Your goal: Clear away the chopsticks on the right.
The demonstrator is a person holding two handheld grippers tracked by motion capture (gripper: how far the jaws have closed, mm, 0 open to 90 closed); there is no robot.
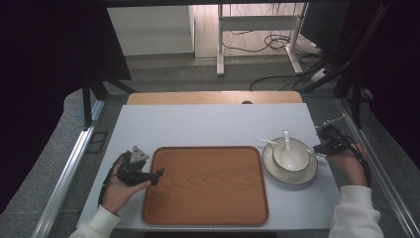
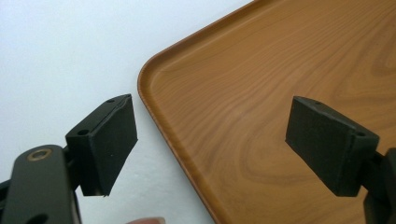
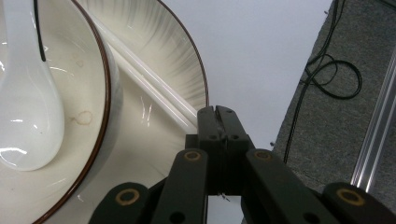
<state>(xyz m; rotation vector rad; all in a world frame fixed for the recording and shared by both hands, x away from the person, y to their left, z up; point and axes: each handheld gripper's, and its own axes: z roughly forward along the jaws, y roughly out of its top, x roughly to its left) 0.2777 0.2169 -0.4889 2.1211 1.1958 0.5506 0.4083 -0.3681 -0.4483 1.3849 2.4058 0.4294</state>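
Chopstick point(image 3: 154, 91) in closed right gripper point(image 3: 218, 112) jaws; plate point(image 3: 180, 51) beneath

In the right gripper view the bowl point(image 3: 93, 93), the spoon point(image 3: 28, 93) and the plate point(image 3: 182, 60) run off the frame's edge; whether the closed fingers point(image 3: 207, 122) pinch the white stick point(image 3: 154, 88) lying across the plate is unclear; in the left gripper view the tray point(image 2: 261, 107) is cropped.

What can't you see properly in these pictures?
- Right gripper, right gripper view: the jaws are pressed shut at the plate rim; whether they pinch the long white stick lying there is hidden by the jaws.
- Spoon, right gripper view: its handle is cut off by the top edge.
- Bowl, high view: too small to tell if anything is inside besides the spoon.
- Tray, left gripper view: cut off by the edges.
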